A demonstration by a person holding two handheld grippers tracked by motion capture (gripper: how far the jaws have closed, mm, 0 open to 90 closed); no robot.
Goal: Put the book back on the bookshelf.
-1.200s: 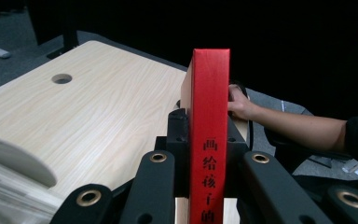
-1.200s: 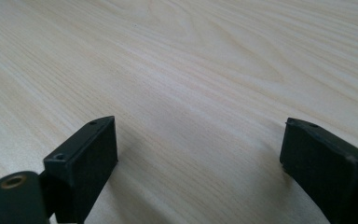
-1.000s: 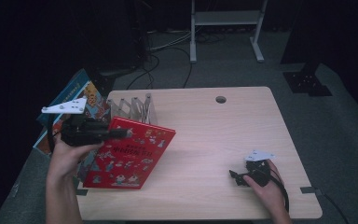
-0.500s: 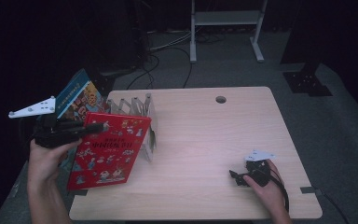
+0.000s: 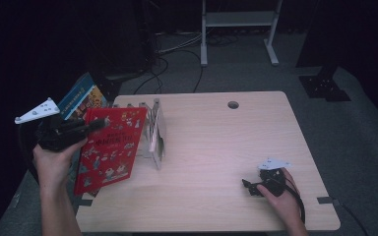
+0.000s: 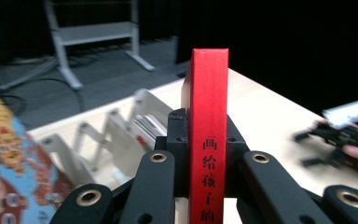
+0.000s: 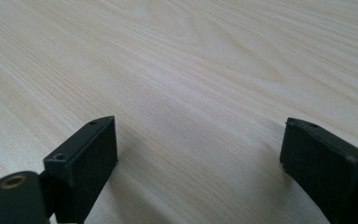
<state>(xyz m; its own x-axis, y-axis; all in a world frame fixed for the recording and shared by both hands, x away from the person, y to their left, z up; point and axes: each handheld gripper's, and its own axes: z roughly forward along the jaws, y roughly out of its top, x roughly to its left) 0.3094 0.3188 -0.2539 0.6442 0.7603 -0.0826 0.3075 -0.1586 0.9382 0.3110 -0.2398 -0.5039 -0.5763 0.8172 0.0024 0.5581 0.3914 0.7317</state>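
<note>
A red picture book (image 5: 109,147) hangs upright over the table's left end, just left of the folding book rack (image 5: 153,132). My left gripper (image 5: 96,126) is shut on its top edge. In the left gripper view the red spine (image 6: 208,140), with black characters on it, stands clamped between the two jaws, and the rack (image 6: 116,135) lies behind it. My right gripper (image 5: 248,186) rests low on the table near the front right, open. Its two jaws in the right gripper view (image 7: 198,154) stand wide apart over bare wood.
A second, blue picture book (image 5: 81,97) leans behind the red one at the table's left edge. The light wooden table (image 5: 216,142) has a cable hole (image 5: 233,104) at the back. A metal stand (image 5: 238,19) and cables lie on the floor beyond.
The left hand has carried the red book leftward and tipped it from lying slanted to standing upright beside the rack. The right hand has not moved.
</note>
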